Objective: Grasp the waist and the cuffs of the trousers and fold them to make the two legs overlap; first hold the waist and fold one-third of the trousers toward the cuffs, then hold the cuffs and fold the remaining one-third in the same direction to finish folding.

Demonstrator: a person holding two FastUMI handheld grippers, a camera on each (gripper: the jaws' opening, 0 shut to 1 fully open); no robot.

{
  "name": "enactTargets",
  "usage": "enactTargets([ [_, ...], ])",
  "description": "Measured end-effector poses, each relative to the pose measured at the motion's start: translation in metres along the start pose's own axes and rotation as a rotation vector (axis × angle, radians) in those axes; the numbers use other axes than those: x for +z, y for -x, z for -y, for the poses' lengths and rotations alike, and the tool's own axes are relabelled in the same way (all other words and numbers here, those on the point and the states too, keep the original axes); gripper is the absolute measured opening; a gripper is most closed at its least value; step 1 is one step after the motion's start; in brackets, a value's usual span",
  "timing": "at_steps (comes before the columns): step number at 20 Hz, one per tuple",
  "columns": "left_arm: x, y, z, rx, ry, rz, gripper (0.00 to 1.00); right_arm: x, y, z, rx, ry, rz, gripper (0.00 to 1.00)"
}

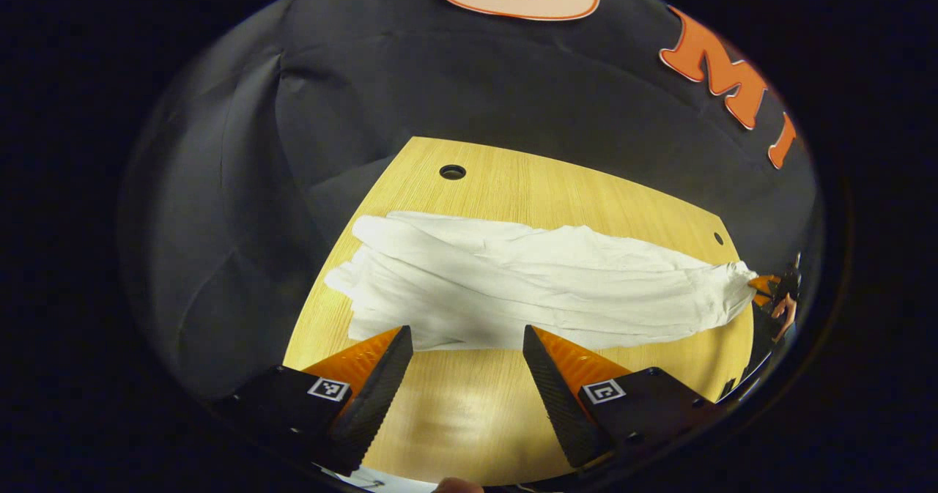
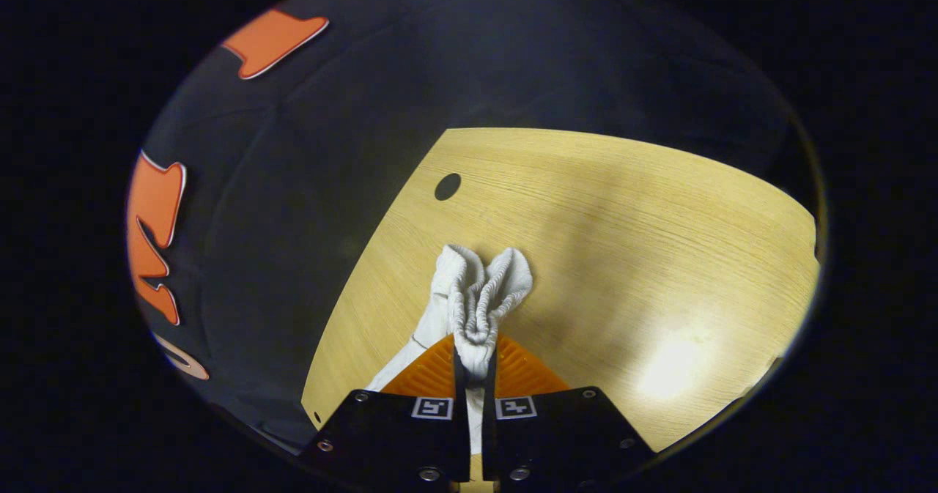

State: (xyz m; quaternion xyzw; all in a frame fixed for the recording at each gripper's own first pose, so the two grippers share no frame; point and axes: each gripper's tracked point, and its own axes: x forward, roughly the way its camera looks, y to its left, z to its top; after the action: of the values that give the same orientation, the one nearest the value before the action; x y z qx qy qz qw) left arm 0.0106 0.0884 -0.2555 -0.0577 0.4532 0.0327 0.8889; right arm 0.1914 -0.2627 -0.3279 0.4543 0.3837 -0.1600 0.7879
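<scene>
Looking along the left claw (image 1: 467,346), we see a pale wooden desk (image 1: 513,185) with a dark round hole (image 1: 452,172) near its far edge and a smaller one (image 1: 718,238) off to the right, and black cloth walling the booth behind it. The white trousers (image 1: 527,288) lie stretched across the desk in a long wrinkled band, the bunched end to the left. Our left claw hangs wide open just in front of the cloth's near edge, holding nothing. At the band's far right end we see the other claw (image 1: 762,285) meeting the fabric, a hand (image 1: 784,310) behind it.

In the right gripper view our right claw (image 2: 475,365) is closed on a gathered, elastic-ribbed end of the trousers (image 2: 480,288), which puffs out above the fingers over the desk (image 2: 623,207). A round hole (image 2: 448,186) sits beyond it near the edge
</scene>
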Motion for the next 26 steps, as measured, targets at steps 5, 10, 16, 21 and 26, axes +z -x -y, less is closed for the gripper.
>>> enactTargets([
  [5,-0.003,0.002,-0.005,-0.02,-0.105,-0.003,1.0,-0.013,0.013,-0.04,0.064,0.105,0.061,0.07],
  [10,-0.014,0.002,-0.006,-0.044,-0.099,-0.016,1.0,-0.026,0.014,-0.054,0.135,0.223,0.087,0.07],
  [16,-0.031,-0.008,-0.021,-0.063,-0.065,-0.043,1.0,-0.033,0.005,-0.053,0.242,0.297,0.048,0.07],
  [21,-0.043,-0.026,-0.044,-0.077,-0.038,-0.075,1.0,-0.03,0.007,-0.053,0.266,0.347,0.01,0.06],
  [26,-0.058,-0.031,-0.072,-0.074,0.007,-0.098,1.0,-0.03,0.008,-0.053,0.285,0.384,-0.019,0.06],
])
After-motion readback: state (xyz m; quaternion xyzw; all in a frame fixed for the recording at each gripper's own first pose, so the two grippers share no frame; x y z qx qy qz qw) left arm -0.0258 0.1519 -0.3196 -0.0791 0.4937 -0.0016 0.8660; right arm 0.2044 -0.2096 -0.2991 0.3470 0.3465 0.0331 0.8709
